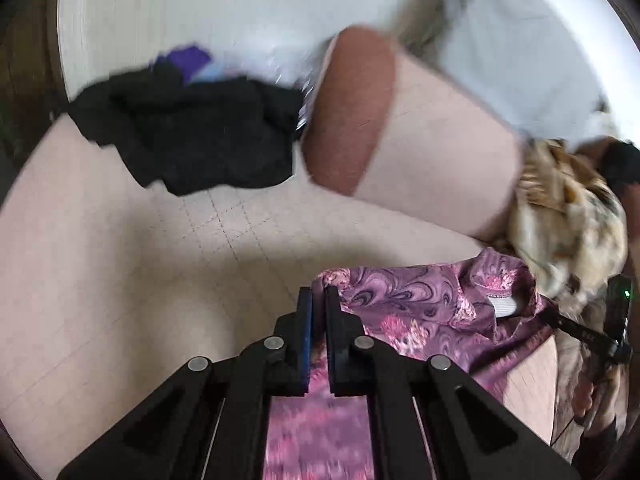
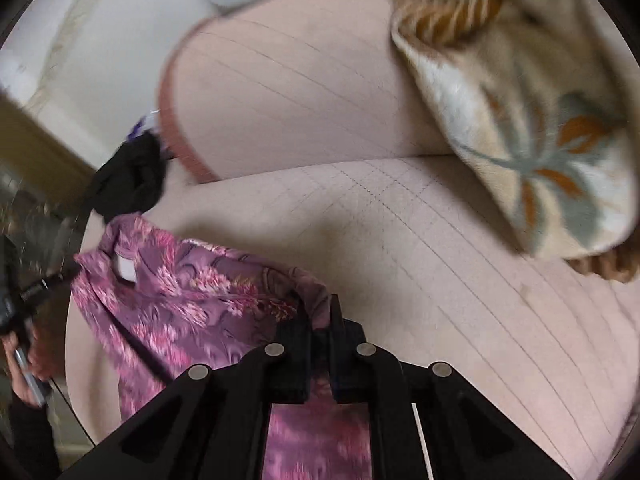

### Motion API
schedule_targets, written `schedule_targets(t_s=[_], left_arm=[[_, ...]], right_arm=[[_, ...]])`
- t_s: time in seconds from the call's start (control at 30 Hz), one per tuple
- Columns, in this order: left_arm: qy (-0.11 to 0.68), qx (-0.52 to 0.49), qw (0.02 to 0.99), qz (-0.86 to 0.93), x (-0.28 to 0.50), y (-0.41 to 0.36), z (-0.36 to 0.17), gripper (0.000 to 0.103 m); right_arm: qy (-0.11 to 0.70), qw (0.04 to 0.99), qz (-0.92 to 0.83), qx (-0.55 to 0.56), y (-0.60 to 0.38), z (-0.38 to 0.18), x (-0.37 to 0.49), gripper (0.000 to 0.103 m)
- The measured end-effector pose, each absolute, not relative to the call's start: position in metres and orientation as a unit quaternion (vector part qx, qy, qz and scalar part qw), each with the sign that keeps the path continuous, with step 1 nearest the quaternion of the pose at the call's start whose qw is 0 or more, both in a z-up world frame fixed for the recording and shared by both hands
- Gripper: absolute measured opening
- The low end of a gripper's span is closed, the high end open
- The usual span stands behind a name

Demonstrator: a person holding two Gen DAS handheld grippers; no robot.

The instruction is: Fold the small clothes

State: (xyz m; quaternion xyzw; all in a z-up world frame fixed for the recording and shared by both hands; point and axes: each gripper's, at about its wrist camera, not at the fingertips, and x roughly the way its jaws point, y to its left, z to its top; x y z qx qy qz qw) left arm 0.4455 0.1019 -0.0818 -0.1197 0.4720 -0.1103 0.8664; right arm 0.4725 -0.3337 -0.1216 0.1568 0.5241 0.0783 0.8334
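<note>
A purple and pink patterned garment [image 1: 424, 312] hangs between my two grippers above a pale pink sofa seat [image 1: 160, 272]. My left gripper [image 1: 319, 300] is shut on its left top edge. My right gripper [image 2: 320, 316] is shut on its right top edge, and the garment [image 2: 192, 304] stretches away to the left with a white label showing. The other gripper shows at the far right of the left wrist view [image 1: 592, 336] and at the far left of the right wrist view [image 2: 36, 288]. The lower garment is hidden under the grippers.
A heap of black clothes [image 1: 192, 132] with purple and blue pieces lies at the sofa's back left, also in the right wrist view [image 2: 132, 180]. A beige leaf-patterned cushion [image 2: 528, 120] rests at the right. The pink backrest [image 2: 300, 92] has a brown edge [image 1: 348, 112].
</note>
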Motion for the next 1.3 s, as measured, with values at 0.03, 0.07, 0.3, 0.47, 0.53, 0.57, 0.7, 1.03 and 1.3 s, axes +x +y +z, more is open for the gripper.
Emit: schedule_targets(t_s=[0.03,0.07,0.3,0.47,0.53,0.57,0.7,1.03,1.3], left_arm=[[0.465,-0.116,0.87,-0.115,0.43,0.105,-0.071,0.005],[0.457,-0.118,0.873,-0.122,0.406,0.108,-0.059,0.005],[0.423,-0.113,0.885,-0.155,0.281,0.106,-0.018,0.005],[0.437,-0.106,0.877,-0.17,0.193,0.109,-0.037,0.005],[0.458,-0.116,0.865,-0.166,0.166,0.115,-0.065,0.005],[0.468,-0.122,0.86,-0.164,0.157,0.117,-0.078,0.005],[0.525,-0.143,0.828,-0.136,0.124,0.122,-0.148,0.005],[0.558,-0.168,0.805,-0.109,0.1,0.116,-0.198,0.006],[0.553,-0.096,0.822,-0.092,0.084,0.108,-0.202,0.017]], right_arm=[[0.519,0.837,0.083,0.152,-0.333,-0.111,0.456,0.006],[0.513,0.841,0.087,0.15,-0.333,-0.101,0.442,0.006],[0.478,0.862,0.113,0.127,-0.329,-0.04,0.301,0.006],[0.488,0.857,0.12,0.117,-0.311,-0.052,0.218,0.006],[0.504,0.847,0.124,0.118,-0.307,-0.071,0.186,0.006],[0.51,0.842,0.126,0.118,-0.303,-0.081,0.174,0.006],[0.54,0.82,0.117,0.153,-0.297,-0.136,0.127,0.006],[0.541,0.795,0.087,0.26,-0.317,-0.194,0.093,0.006],[0.562,0.782,0.082,0.256,-0.313,-0.213,0.087,0.011]])
